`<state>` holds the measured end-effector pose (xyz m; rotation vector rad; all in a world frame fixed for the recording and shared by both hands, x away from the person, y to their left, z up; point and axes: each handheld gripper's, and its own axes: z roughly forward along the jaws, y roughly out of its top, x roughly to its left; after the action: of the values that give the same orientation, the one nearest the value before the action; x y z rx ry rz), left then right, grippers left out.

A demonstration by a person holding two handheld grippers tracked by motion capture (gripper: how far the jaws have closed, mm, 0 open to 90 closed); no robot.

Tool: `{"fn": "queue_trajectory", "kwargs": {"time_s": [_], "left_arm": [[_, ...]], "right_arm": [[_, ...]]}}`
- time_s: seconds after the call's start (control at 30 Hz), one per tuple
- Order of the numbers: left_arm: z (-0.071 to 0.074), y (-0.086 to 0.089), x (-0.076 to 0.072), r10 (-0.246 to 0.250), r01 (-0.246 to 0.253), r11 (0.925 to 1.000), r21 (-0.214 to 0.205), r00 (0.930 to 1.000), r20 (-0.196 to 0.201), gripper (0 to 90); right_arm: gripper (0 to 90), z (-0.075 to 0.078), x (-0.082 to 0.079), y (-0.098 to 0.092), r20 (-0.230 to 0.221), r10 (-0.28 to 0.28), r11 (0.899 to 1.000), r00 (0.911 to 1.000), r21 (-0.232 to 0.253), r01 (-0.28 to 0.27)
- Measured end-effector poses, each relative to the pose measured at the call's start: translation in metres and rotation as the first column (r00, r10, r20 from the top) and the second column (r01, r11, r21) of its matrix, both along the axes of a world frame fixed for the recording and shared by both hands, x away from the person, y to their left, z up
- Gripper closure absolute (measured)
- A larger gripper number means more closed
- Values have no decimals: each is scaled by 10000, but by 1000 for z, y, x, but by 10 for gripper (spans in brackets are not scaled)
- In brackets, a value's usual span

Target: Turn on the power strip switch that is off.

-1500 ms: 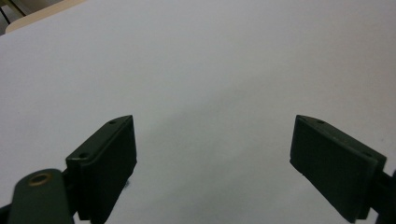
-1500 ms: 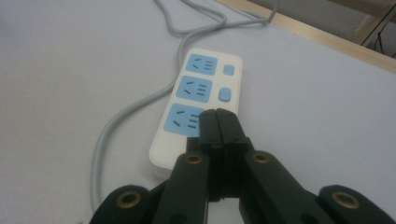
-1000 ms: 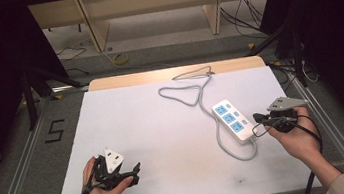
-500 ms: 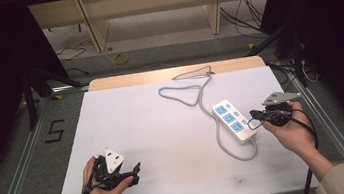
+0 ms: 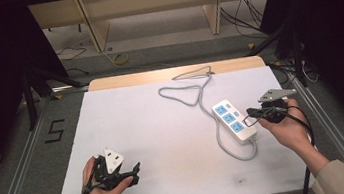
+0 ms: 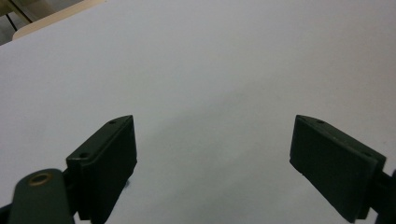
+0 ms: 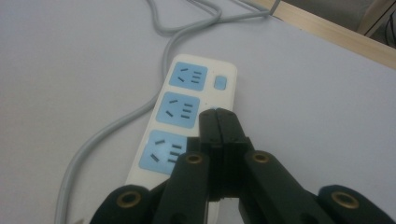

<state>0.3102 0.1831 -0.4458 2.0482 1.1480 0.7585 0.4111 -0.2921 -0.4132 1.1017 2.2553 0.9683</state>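
- The strip [image 5: 234, 121], white with three blue sockets, lies on the right half of the bench [image 5: 164, 128], which has a white cover.
- Its grey cord [image 5: 185, 91] loops toward the far edge of the bench.
- The right tool [image 7: 218, 122] has its jaws clenched together with nothing between them; the tips hover over the strip's right edge, beside the middle socket.
- The left tool [image 6: 215, 158] stands released, jaws wide apart, over bare white surface at the near left, well apart from the strip.
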Motion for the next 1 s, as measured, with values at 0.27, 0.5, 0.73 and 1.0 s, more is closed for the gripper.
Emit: {"fn": "queue_trajectory", "kwargs": {"time_s": [0.27,0.5,0.73,1.0], "left_arm": [[0,0,0,-4,4,10000,3,10000,-14,145],[0,0,0,48,-48,10000,-61,10000,7,147],[0,0,0,23,-23,10000,-27,10000,6,147],[0,0,0,15,-15,10000,-27,10000,-1,148]], "right_arm": [[900,1,5,5,-158,32,9999,9999,-99,-33],[900,2,8,8,-198,-11,9995,9998,-313,5],[900,2,11,9,-305,-31,9990,9995,-443,17],[900,2,15,11,-444,-41,9985,9990,-552,16]]}}
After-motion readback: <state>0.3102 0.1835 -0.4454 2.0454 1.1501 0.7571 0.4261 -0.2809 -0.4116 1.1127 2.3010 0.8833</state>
